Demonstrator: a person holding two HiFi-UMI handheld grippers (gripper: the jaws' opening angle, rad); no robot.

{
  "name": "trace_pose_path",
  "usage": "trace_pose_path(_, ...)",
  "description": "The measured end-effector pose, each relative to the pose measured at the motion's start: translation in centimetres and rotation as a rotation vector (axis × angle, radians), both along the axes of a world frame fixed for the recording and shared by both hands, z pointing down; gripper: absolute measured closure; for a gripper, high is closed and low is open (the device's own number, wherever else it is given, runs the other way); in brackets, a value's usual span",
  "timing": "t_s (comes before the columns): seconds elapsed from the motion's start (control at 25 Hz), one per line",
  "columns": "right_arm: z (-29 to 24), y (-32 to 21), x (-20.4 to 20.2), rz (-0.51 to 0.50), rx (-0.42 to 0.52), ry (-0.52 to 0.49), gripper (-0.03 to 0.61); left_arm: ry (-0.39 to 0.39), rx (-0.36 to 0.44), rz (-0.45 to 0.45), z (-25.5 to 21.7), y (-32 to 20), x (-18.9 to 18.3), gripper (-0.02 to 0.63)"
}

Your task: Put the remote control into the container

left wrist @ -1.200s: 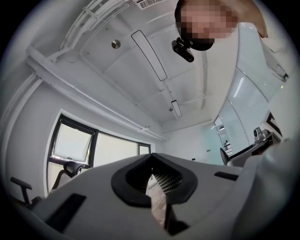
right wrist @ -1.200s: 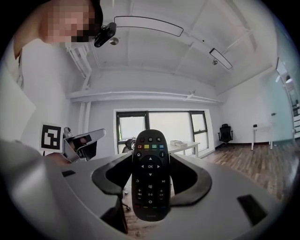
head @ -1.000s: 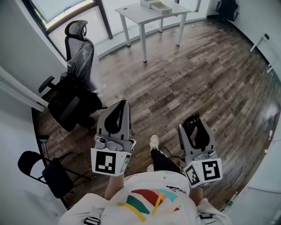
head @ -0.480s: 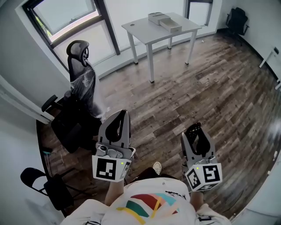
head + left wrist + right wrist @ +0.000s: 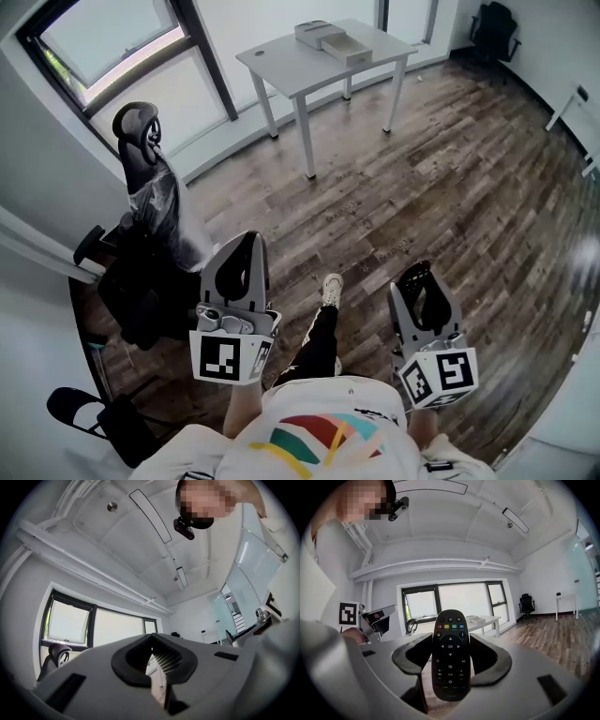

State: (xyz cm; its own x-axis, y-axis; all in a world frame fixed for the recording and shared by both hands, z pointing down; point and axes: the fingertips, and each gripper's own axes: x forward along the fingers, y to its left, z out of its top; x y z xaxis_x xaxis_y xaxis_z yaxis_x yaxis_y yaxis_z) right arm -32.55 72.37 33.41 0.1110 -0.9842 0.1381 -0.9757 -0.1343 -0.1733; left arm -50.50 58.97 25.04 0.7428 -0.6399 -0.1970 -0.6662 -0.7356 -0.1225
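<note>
My right gripper (image 5: 417,278) (image 5: 450,662) is shut on a black remote control (image 5: 450,654), which stands upright between the jaws with its buttons facing the camera. In the head view the remote (image 5: 414,286) shows only as a dark shape between the jaws. My left gripper (image 5: 244,246) (image 5: 157,668) is shut and holds nothing. Far ahead stands a white table (image 5: 281,67) with an open pale box, the container (image 5: 330,39), on top. The right gripper view also shows that table (image 5: 487,620) and the container (image 5: 477,618), small, behind the remote.
A plastic-wrapped office chair (image 5: 155,202) stands at the left by the window. A black folding chair (image 5: 98,417) sits at the lower left, another black chair (image 5: 492,21) in the far right corner. The person's leg and shoe (image 5: 328,286) step over the wood floor between the grippers.
The person has walked on across the floor, one foot now stepping ahead. The table has shifted left in view. Both grippers keep their pose, the remote still held.
</note>
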Motion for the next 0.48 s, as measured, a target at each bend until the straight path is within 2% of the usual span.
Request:
trace_pose_path(0.28,-2.2,-8.1,5.5,0.026,0.056,0.062,0.327,0.039,0.01,0.038,-0.3,-8.6,6.4,0.606)
trace_pose_path(0.48,-4.3,-15.8,10.1,0.032,0.07,0.099,0.327,0.065,0.024,0.046,-2.2,-16.1,10.7,0.606)
